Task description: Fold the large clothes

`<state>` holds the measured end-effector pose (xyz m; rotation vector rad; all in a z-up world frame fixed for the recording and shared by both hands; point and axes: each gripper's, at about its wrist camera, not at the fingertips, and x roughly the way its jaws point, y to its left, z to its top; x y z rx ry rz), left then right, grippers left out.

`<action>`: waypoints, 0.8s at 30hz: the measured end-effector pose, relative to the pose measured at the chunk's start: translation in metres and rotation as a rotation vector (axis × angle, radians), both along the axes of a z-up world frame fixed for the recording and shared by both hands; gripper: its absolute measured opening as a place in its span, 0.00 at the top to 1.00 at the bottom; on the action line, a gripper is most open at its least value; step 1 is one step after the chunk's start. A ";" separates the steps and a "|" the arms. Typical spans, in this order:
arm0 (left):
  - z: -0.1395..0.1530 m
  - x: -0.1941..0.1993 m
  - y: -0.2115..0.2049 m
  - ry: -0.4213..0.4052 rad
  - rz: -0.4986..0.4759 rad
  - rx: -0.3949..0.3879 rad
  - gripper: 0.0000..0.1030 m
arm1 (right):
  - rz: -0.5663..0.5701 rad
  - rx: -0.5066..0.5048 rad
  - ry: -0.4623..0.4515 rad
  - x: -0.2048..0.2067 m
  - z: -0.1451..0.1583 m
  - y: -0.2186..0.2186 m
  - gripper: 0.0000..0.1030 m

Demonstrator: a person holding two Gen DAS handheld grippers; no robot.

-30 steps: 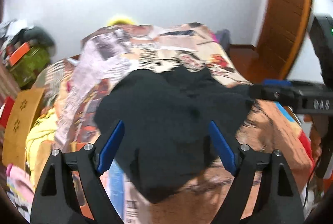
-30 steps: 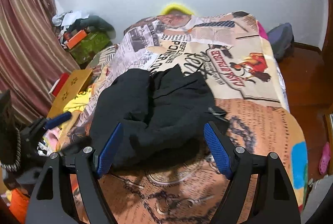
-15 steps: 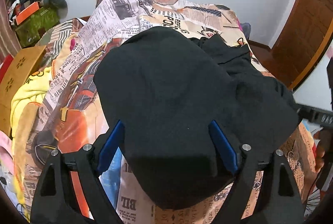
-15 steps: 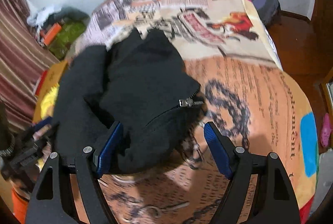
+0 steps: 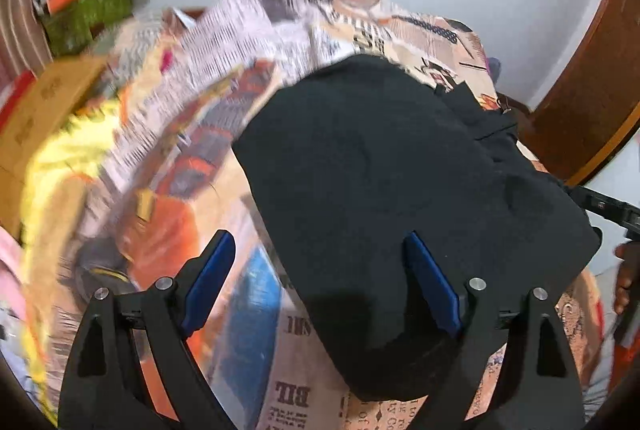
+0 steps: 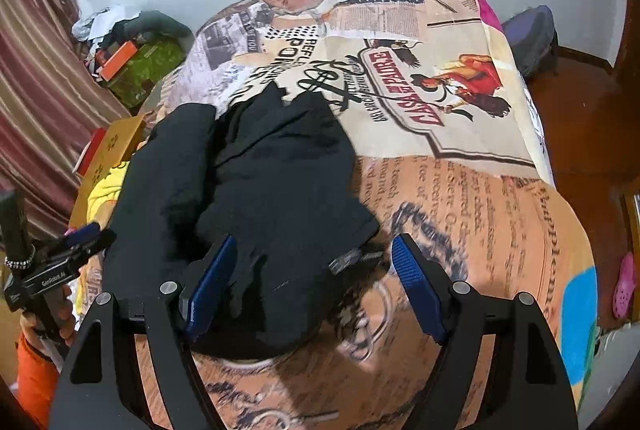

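A large black garment [image 5: 392, 182] lies bunched on a bed with a newspaper-print cover [image 5: 248, 42]. In the right wrist view the black garment [image 6: 264, 190] shows a zipper pull [image 6: 346, 259] at its near edge. My left gripper [image 5: 316, 282] is open and hovers over the garment's near left edge; the cloth lies below its right finger [image 5: 430, 284]. My right gripper [image 6: 310, 278] is open, its jaws either side of the garment's near edge by the zipper. The left gripper also shows in the right wrist view [image 6: 76, 242], at the far left.
The bed cover [image 6: 460, 150] stretches right and back. A cardboard box [image 6: 108, 158], yellow cloth [image 5: 60, 154] and a green box [image 6: 140, 66] sit at the left. A striped curtain [image 6: 36, 78] hangs left. A wooden door [image 5: 588, 90] stands right.
Both grippers stay open. The left gripper has swung left, so the garment sits more to its right. The right gripper has pulled back and tilted up, showing more of the bed.
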<state>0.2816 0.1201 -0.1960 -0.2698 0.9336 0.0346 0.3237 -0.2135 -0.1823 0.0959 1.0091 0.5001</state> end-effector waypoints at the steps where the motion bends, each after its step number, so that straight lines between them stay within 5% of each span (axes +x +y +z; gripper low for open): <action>1: -0.004 0.001 0.004 0.002 -0.001 -0.038 0.15 | 0.001 -0.002 0.027 0.008 -0.007 -0.001 0.25; 7: -0.028 0.014 0.019 0.039 0.031 -0.247 0.00 | 0.063 0.072 0.134 0.031 -0.027 -0.002 0.25; 14: -0.053 0.032 0.019 0.079 0.060 -0.443 0.00 | 0.177 0.076 0.172 0.038 -0.034 0.025 0.22; 19: -0.057 0.039 0.018 0.099 0.079 -0.482 0.00 | 0.188 0.165 0.271 0.045 -0.046 0.032 0.22; 22: -0.054 0.041 0.017 0.109 0.070 -0.475 0.00 | 0.179 0.177 0.285 0.040 -0.047 0.034 0.31; 24: -0.049 0.041 0.017 0.111 0.055 -0.463 0.06 | 0.177 0.211 0.316 0.039 -0.048 0.032 0.46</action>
